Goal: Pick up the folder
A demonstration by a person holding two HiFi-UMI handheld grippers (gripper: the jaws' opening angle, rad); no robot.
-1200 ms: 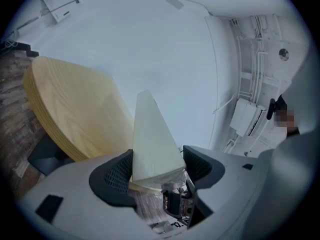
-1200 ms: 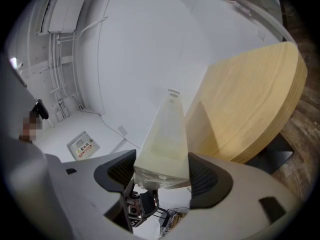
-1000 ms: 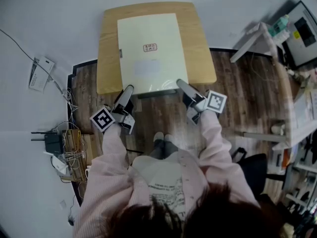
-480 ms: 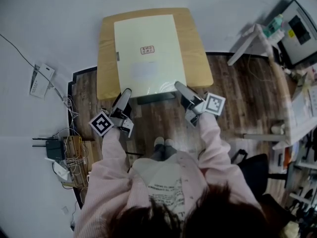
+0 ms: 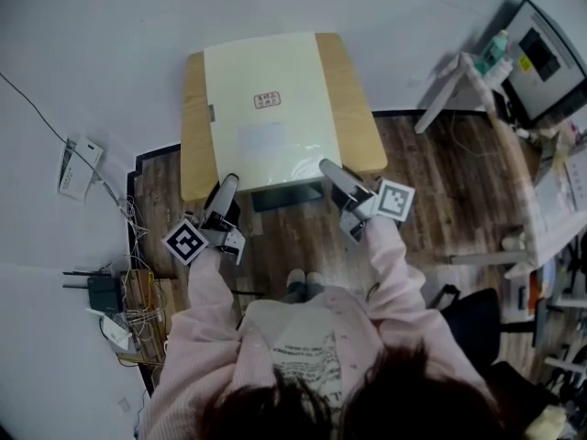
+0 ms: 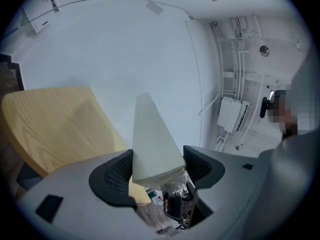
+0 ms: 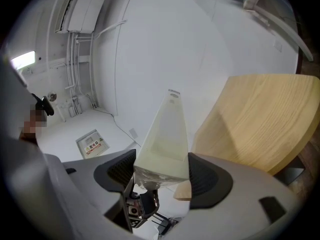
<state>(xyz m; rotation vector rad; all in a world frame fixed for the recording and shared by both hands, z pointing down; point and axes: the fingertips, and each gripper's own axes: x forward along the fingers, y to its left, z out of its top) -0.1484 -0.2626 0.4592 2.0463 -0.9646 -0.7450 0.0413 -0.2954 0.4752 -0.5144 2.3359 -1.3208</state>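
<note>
- Change: over the last second the folder [image 5: 271,108] has grown in frame against the table [image 5: 358,117], and its far edge now reaches the table's far edge at upper centre. It reads as raised off the top and carried slightly away from the person.
- Both grippers have slid upward in the head view along with it, so the lift looks under way. That is a judgement, since no clear gap under the folder shows.
- Left gripper [image 5: 227,184], lower left of the folder: jaws closed partway, pinching the near left corner. In its own view the folder [image 6: 150,144] sits edge-on between both pads, with the table [image 6: 55,124] off to the left.
- Right gripper [image 5: 328,167], lower right: same grip on the near right corner — folder [image 7: 167,134] clamped between the pads, table [image 7: 260,124] at right.
- Folder is held level between the two, over the table.
</note>
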